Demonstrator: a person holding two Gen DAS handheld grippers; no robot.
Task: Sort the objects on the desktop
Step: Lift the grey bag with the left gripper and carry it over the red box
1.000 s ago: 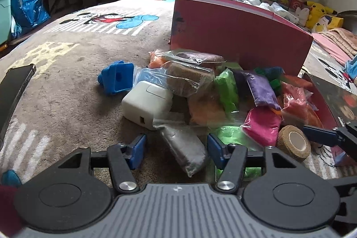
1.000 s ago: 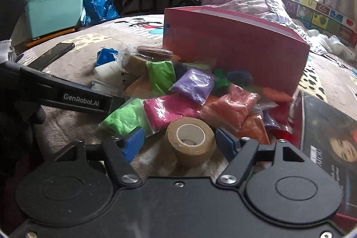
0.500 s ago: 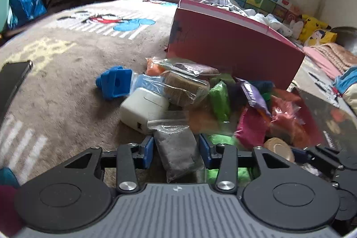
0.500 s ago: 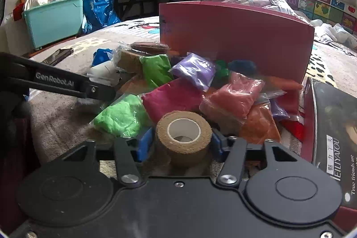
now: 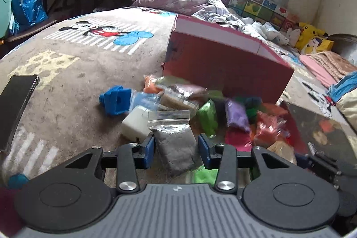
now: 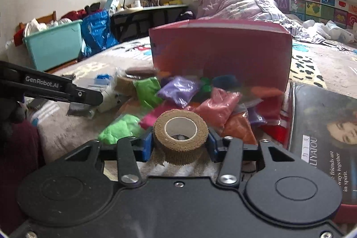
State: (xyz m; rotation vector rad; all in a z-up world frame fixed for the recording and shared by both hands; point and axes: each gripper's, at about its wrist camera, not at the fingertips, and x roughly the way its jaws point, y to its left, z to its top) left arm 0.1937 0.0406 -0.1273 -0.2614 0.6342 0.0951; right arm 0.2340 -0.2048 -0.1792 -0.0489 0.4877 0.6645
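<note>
My left gripper point(image 5: 176, 147) is shut on a grey clay bag point(image 5: 175, 145) with a clear zip top, held just above the carpet. My right gripper point(image 6: 180, 142) is shut on a tan tape roll point(image 6: 180, 137), lifted a little off the pile. A pile of coloured clay bags, green point(image 6: 147, 90), purple point(image 6: 178, 90) and pink point(image 6: 219, 106), lies in front of a red box point(image 5: 225, 66). A white charger point(image 5: 136, 124) and a blue plastic piece point(image 5: 116, 99) lie left of the pile. The left gripper's arm point(image 6: 49, 88) shows in the right wrist view.
A black phone point(image 5: 15, 102) lies on the carpet at the left. A dark book point(image 6: 321, 137) lies right of the pile. A teal bin point(image 6: 53, 44), a blue bag point(image 6: 98, 30) and a desk stand at the back left; bedding lies behind the box.
Both grippers closed: the left on the grey bag, the right on the tape roll. Both then rose a little with their objects.
</note>
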